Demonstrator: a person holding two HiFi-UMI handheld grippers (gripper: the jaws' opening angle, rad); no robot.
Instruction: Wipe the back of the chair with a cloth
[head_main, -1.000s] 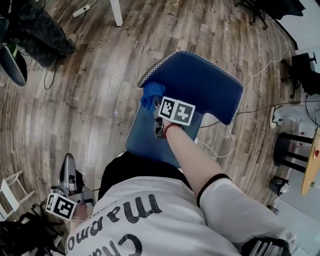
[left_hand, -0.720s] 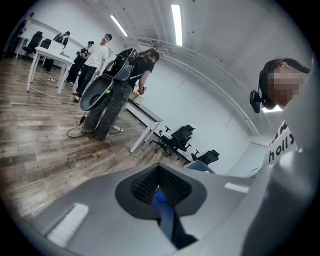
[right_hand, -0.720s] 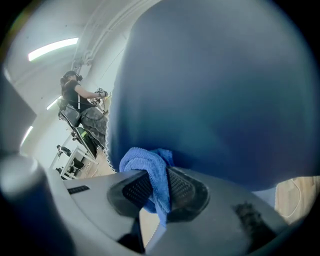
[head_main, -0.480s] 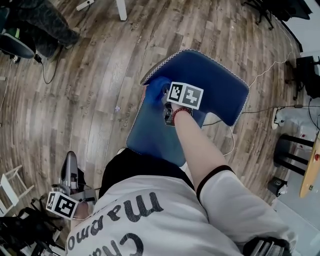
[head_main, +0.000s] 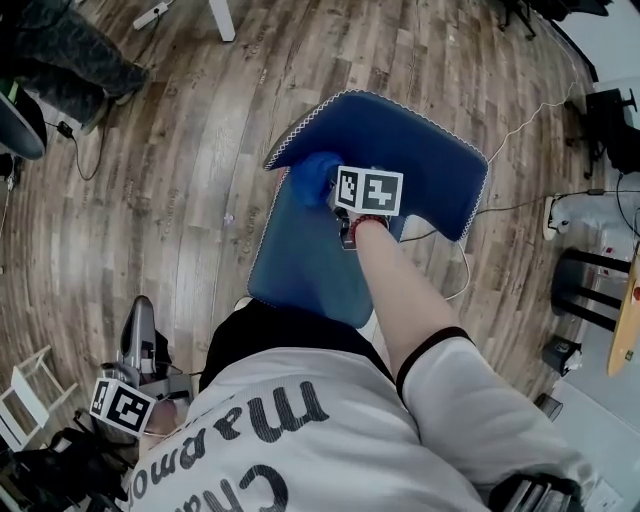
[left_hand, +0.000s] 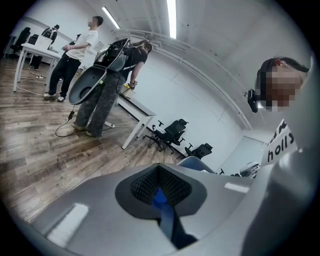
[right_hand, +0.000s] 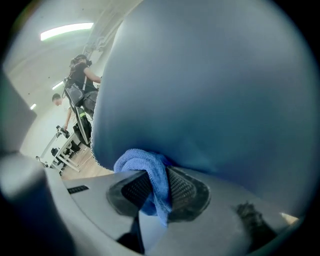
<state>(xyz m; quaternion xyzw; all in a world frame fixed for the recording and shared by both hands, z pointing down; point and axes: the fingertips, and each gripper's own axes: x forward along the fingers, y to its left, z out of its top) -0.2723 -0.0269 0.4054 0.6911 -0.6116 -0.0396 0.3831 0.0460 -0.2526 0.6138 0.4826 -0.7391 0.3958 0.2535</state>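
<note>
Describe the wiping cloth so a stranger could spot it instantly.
Find the big blue chair on the wooden floor. Pressed against it, near the left edge, is a bunched cloth pinched in the right gripper. It is a brighter, fluffier blue than the chair's smooth surface.

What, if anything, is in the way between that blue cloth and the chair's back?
Nothing visible. The right gripper is shut on the cloth, and the cloth already lies against the blue chair back.

An open office is suggested by a white desk (left_hand: 134, 104), black swivel chairs (left_hand: 171, 132) behind it, ceiling strip lights (left_hand: 171, 11) and a wood-plank floor (left_hand: 35, 152).
</note>
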